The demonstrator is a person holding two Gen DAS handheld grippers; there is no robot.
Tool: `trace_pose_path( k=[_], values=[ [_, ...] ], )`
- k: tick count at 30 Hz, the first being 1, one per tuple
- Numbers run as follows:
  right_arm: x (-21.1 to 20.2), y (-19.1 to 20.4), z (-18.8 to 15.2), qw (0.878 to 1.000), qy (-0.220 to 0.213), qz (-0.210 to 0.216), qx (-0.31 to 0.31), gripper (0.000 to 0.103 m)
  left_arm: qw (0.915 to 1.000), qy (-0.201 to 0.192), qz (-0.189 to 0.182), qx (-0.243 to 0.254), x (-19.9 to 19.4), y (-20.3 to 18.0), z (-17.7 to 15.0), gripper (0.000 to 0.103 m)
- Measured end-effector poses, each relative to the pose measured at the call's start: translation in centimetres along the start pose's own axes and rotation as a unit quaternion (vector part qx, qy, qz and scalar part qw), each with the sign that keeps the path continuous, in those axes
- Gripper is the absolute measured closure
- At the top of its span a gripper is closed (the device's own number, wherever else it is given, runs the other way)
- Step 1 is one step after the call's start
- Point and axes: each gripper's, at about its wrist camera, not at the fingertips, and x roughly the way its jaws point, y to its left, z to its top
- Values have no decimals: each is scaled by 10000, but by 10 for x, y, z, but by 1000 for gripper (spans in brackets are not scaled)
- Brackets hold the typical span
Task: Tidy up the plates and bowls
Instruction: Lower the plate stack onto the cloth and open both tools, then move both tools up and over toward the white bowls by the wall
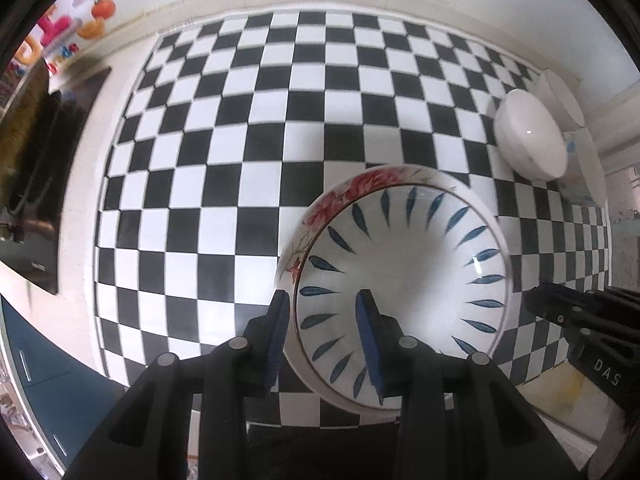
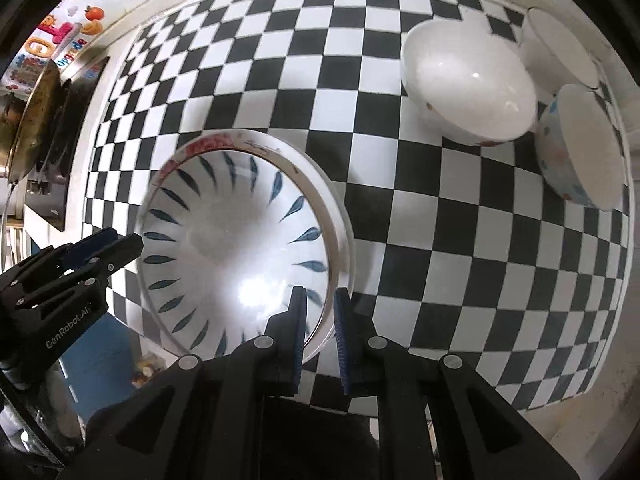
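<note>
A: Tongs. The left gripper [image 1: 324, 334] is clamped on the near-left rim of the leaf bowl [image 1: 400, 280], one pad outside the wall, the other inside. The right gripper [image 2: 320, 334] is clamped on the same bowl's opposite rim, likewise one pad on each side. Both point down at the surface.

B: And the bowl itself?

A: Two bowls, nested. The inner one bears blue leaf strokes around its inside; it sits in a flower bowl [image 1: 360, 184], whose red blossoms show on the band just outside the inner rim. The left gripper's jaws stand wider and seem to span both walls; the right gripper's are narrow on the rim edge. Both bowls lie over the checkered mat [image 1: 240, 140], in its near half. Whether they touch the mat cannot be told.

B: Other ware?

A: At the mat's far right corner, a white bowl [image 2: 468, 80] with small spots on its outer wall stands upright. Just right of it is a speckled bowl [image 2: 580, 148] with blue and orange marks outside. Behind both is a white dish [image 2: 560, 44], of which only the rim shows clearly.

B: Surroundings?

A: A pale counter [image 1: 84, 184] borders the mat. At left is a dark cooktop [image 2: 60, 152] with a pan [image 2: 32, 120] on it, and a fruit sticker [image 1: 100, 8] on the wall behind.
</note>
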Motion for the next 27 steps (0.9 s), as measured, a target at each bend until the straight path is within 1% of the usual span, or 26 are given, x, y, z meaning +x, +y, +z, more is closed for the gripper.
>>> trace_pose_path(
  k=[6,12,16,22,27],
  values=[
    [-45,18,-29,9984,-543,-80,154,87,9985,-499,60,194,-45,0,-16,70],
    [-85,37,-66,9948,-981,-73,275,87,9962,-839,-97,211,-88,11,-37,70],
    [-107,46,-91,9925,-1181,-114,283,87,9947,-977,-209,234,-110,12,-53,70],
    [-128,58,-129,9894,-1382,-66,438,87,9929,-1119,-223,331,-132,17,-79,70],
    [-140,65,-153,9881,-1457,-38,495,87,9927,-1087,-357,381,-140,17,-95,70]
  ],
)
